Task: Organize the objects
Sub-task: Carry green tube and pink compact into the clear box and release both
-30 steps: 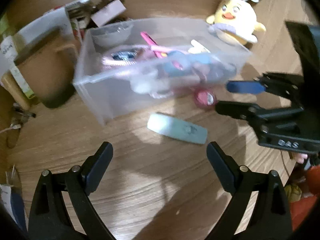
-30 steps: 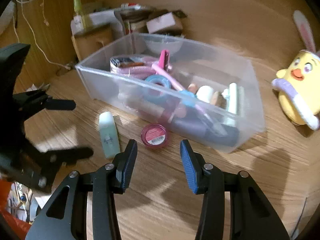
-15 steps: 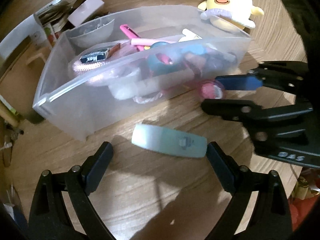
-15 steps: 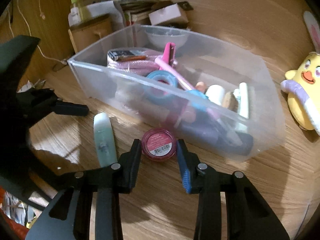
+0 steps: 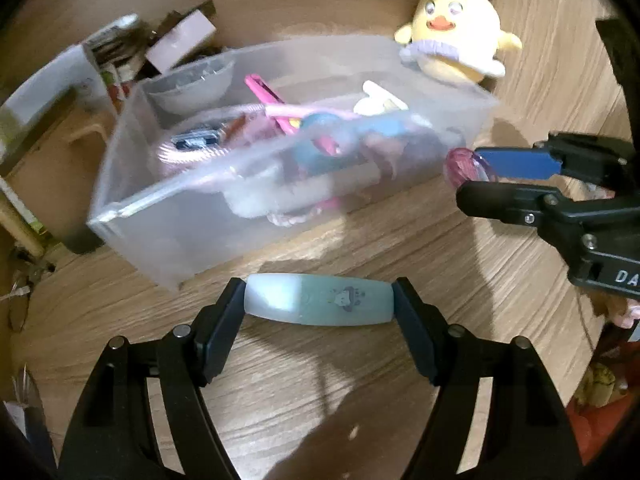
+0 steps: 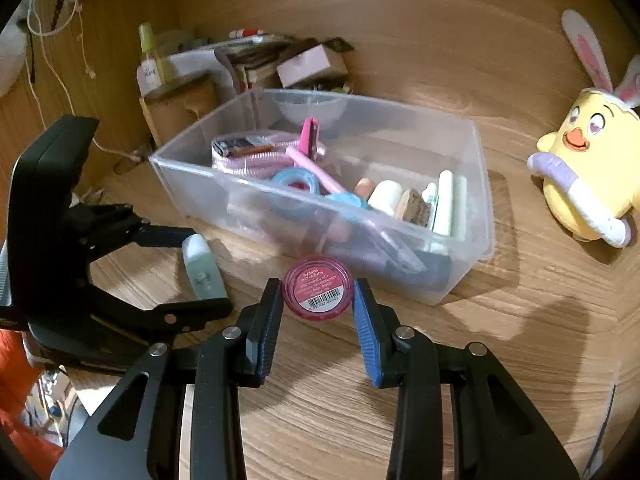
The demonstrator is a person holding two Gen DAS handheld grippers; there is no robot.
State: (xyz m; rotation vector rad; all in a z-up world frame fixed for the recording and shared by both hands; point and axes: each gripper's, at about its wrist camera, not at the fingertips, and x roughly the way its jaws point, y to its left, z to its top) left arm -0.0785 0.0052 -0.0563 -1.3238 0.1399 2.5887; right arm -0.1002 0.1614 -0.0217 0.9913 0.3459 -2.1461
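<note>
Now, wooden desk (image 6: 500,360), left jaws closing on pale tube (image 5: 320,299), right gripping pink jar (image 6: 318,289).

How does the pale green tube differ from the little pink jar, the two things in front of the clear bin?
The pale green tube is long and lies sideways, gripped end to end by the left hand-held gripper. The pink jar is round and squat with a barcode label, clamped at its sides by the right hand-held gripper. Both sit outside the clear bin.
</note>
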